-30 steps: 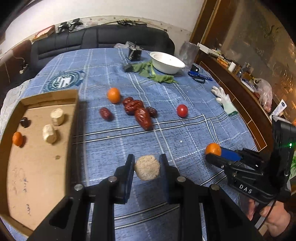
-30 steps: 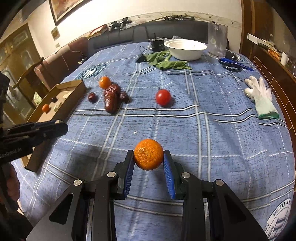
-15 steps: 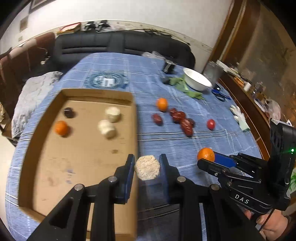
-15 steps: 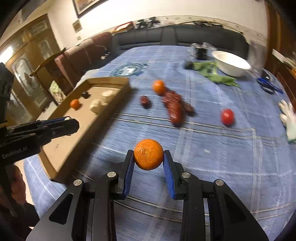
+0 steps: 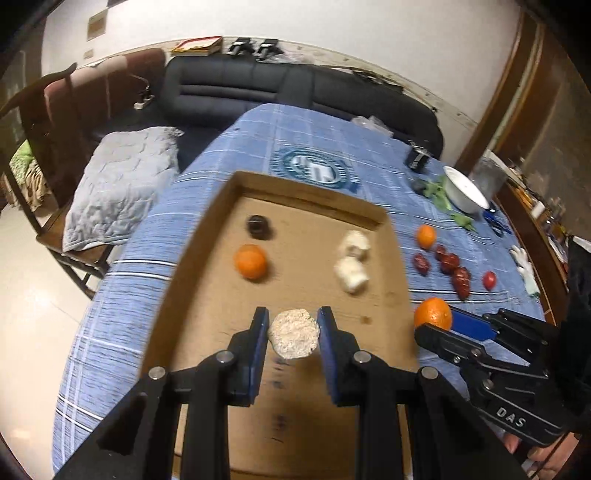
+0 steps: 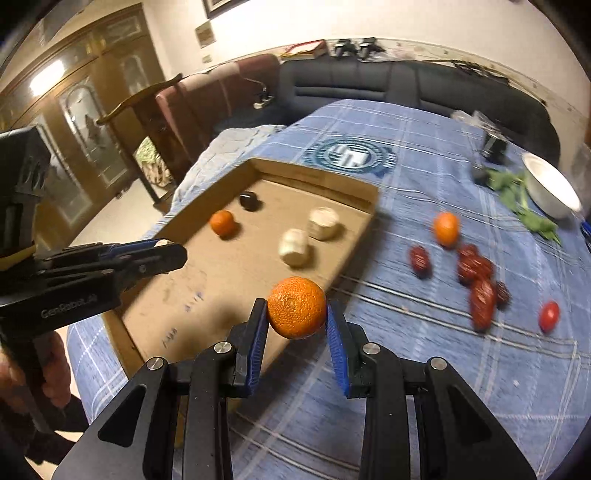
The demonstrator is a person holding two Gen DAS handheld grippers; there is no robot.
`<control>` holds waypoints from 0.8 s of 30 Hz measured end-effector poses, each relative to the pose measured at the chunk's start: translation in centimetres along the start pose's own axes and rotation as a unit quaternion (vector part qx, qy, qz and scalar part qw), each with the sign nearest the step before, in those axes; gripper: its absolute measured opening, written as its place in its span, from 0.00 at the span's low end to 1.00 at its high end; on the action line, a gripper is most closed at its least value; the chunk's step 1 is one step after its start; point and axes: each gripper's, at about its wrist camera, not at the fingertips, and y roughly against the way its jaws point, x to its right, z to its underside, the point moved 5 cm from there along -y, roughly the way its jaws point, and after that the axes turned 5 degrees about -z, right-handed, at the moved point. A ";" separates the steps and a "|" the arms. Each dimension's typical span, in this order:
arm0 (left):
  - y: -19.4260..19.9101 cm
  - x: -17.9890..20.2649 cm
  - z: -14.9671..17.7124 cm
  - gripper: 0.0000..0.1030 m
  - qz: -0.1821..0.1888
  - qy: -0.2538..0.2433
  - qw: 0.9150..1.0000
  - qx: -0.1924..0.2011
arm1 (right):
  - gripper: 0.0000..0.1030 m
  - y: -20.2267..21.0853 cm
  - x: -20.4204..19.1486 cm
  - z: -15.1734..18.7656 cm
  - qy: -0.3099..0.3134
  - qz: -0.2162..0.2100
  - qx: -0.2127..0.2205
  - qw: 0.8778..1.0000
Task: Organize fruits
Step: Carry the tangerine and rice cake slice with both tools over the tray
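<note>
Dark sofa [image 5: 295, 92] against white wall [image 5: 332, 26]

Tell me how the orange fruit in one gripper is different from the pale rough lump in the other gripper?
The round orange mandarin is bright and dimpled; the pale beige crumbly lump is dull and grainy. The mandarin is ball-shaped, the lump flatter. The right gripper holds the mandarin, the left gripper the lump. Both are pinched between blue pads, off the table.

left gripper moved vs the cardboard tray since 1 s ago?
Yes. The left gripper, shut on the beige puck, has swung from over the blue tablecloth to above the cardboard tray.
</note>
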 end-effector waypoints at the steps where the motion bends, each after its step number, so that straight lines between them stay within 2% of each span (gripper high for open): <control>1: -0.4 -0.6 0.0 0.28 -0.003 0.003 1.000 -0.004 | 0.29 -0.7 -0.5 -0.3 0.002 -0.005 -0.004 1.000; 11: -3.8 -2.6 -0.6 0.28 -0.012 -0.001 0.999 -0.032 | 0.29 -6.0 -2.0 -1.1 0.005 -0.014 -0.041 0.999; 24: -6.0 -3.1 -0.7 0.29 -0.010 -0.007 0.998 -0.055 | 0.29 -8.1 -1.8 -1.1 -0.002 0.000 -0.056 0.998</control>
